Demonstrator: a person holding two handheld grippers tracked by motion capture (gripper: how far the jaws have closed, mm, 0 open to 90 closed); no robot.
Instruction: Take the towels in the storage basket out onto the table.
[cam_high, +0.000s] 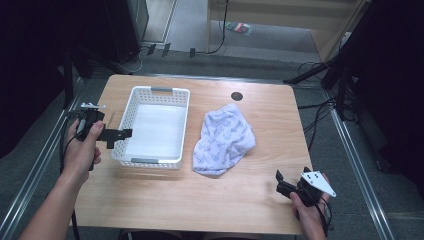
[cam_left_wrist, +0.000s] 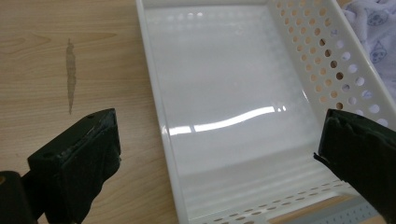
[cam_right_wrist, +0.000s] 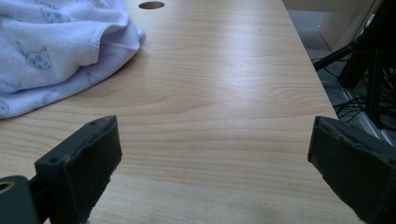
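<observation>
Basket (cam_high: 154, 127) empty on the table's (cam_high: 200, 200) left half, left gripper (cam_high: 120, 134) at its left rim with jaws spread wide, towel (cam_high: 223, 138) crumpled just right of it, right gripper (cam_high: 281, 182) open over the near right corner

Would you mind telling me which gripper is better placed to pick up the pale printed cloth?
Probably the right gripper: open, pointing toward the pale printed cloth; the left gripper is over the white perforated basket.

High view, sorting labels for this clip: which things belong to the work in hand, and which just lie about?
In the work:
white basket, at the left claw
patterned cloth, nearest the right claw

Lying about:
red-and-green item on the floor
floor cables
</observation>
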